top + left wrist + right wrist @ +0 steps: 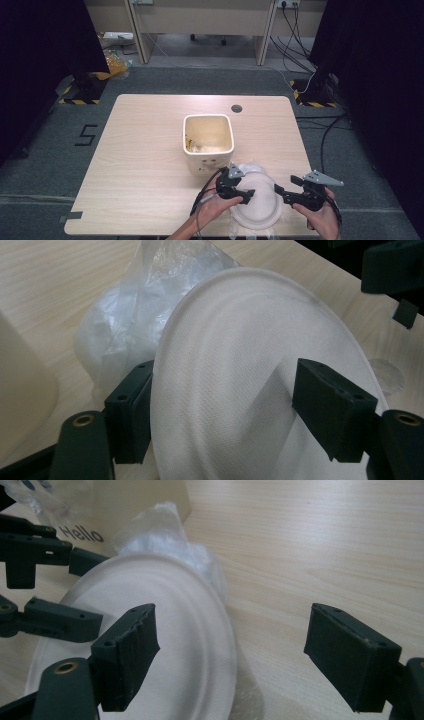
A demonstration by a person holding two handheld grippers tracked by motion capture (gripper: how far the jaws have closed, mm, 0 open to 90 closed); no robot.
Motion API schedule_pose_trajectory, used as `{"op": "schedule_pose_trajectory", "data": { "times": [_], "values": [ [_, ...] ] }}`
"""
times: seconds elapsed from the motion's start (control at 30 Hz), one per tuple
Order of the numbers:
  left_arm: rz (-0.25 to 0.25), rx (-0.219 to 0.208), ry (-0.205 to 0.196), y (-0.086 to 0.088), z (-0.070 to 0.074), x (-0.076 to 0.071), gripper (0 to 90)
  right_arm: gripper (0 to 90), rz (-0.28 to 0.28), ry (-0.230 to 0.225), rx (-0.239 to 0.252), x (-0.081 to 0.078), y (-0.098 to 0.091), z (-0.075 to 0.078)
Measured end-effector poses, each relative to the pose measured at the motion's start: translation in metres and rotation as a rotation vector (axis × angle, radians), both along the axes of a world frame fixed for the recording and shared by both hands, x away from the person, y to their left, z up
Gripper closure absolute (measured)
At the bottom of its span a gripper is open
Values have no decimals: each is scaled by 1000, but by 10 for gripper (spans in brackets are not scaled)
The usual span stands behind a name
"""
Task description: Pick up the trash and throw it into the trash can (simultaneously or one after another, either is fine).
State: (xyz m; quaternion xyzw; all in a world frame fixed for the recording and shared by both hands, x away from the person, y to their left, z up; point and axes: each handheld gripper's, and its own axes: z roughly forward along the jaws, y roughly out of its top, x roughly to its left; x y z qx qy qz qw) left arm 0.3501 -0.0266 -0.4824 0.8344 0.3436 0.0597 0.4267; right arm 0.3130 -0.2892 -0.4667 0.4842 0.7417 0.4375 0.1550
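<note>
A white paper plate (257,205) lies tilted at the table's near edge, on crinkled clear plastic wrap (252,167). My left gripper (247,196) is shut on the plate's left rim. In the left gripper view its jaws (225,385) clamp the plate (240,370), one pad at the edge and one on the upper face, with the wrap (125,325) behind. My right gripper (287,184) stands open just right of the plate. In the right gripper view (235,630) one jaw hangs over the plate (170,645) and the other over bare wood.
A cream square bin (208,142) with scraps inside stands mid-table, just behind the plate; its wall reads "Hello" (82,532). The wooden table (140,150) has a round cable hole (236,108) at the back. Cables run over the floor at right.
</note>
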Motion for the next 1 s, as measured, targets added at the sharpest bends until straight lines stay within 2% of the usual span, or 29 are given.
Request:
{"op": "schedule_pose_trajectory", "data": {
  "times": [0.2, 0.37, 0.67, 0.83, 0.93, 1.0],
  "values": [
    [4, 25, -18, -22, 2, 17, 273, 217, -39, -12, -50, -3, -9, 1],
    [22, 44, -36, -33, 3, 29, 264, 221, -82, 12, -46, -7, -25, -5],
    [47, 41, -50, -50, 4, 44, 263, 225, -108, 26, -37, -6, -36, -9],
    [42, 26, -69, -51, 10, 43, 255, 225, -115, 27, -27, -5, -41, -10],
    [33, -14, -68, -45, 18, 39, 239, 226, -122, 26, -17, -5, -44, -9],
    [29, -14, -85, -36, 23, 34, 225, 226, -123, 21, -5, -5, -46, -7]
  ]
}}
